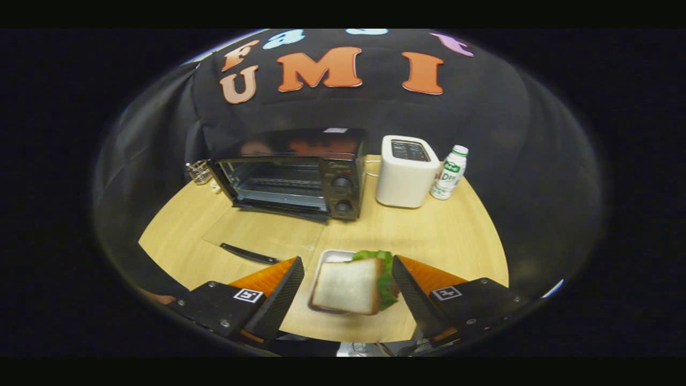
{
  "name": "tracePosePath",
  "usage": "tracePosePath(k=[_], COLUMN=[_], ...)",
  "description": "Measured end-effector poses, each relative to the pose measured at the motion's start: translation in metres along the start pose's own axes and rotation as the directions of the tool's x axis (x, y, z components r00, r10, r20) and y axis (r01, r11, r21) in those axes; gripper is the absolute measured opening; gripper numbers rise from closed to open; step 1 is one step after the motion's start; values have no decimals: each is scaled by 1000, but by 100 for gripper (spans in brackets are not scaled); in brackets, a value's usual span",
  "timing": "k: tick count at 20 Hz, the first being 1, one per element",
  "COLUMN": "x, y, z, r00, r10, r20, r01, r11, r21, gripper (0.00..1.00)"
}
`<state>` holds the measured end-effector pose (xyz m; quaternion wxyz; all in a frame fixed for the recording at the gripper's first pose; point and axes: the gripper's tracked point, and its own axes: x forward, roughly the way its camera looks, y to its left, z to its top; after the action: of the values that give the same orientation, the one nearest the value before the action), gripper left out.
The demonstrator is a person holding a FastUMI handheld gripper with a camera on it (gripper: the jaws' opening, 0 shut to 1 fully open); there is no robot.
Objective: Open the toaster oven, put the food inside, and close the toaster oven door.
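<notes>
Right now we have our gripper (347, 281) with its jaws spread wide, released, and the sandwich (353, 284) sits between the two fingers. The right finger looks close to the lettuce side, the left finger stands apart from the bread; we cannot tell whether either one actually touches. The sandwich, white bread with green lettuce at its far and right edges, lies on a small pale tray (328, 259) whose far rim shows just beyond the bread.

We work over a light wooden table (439, 236). Beyond the fingers stands the black toaster oven (293, 172), its door dropped open toward us and the rack visible inside, two knobs on its right side. Just to its right stands a white toaster (405, 171), and beside that a small white bottle (451, 172) with a green label. A wire holder (199, 171) stands at the oven's far left. A dark knife (249, 253) lies on the table near the left finger.

Bare wood lies open between the tray and the oven door. The table's rounded edge runs near on both sides.
</notes>
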<state>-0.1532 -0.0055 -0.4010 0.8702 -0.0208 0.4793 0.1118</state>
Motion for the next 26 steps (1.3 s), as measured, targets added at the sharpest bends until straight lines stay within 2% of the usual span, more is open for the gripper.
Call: tracePosePath(k=[3, 5, 9, 13, 14, 17, 18, 21, 23, 26], x=[15, 27, 45, 56, 58, 59, 59, 52, 49, 38], y=[-22, -25, -20, -14, -16, -8, -7, -5, -8, -3], z=[-21, -39, -62, -77, -81, -78, -79, -70, -66, -55], r00=[999, 994, 976, 946, 941, 919, 914, 902, 905, 898], r10=[1, 35, 152, 263, 276, 355, 370, 414, 412, 434], r20=[-52, -102, -156, -191, -198, -171, -166, -118, -106, -68], r01=[2, -26, -115, -182, -187, -242, -247, -284, -287, -313], r11=[999, 995, 967, 916, 907, 850, 832, 779, 775, 741], r21=[51, 93, 227, 358, 377, 468, 496, 559, 563, 594], gripper=[98, 98, 97, 92, 89, 77, 68, 51, 41, 39])
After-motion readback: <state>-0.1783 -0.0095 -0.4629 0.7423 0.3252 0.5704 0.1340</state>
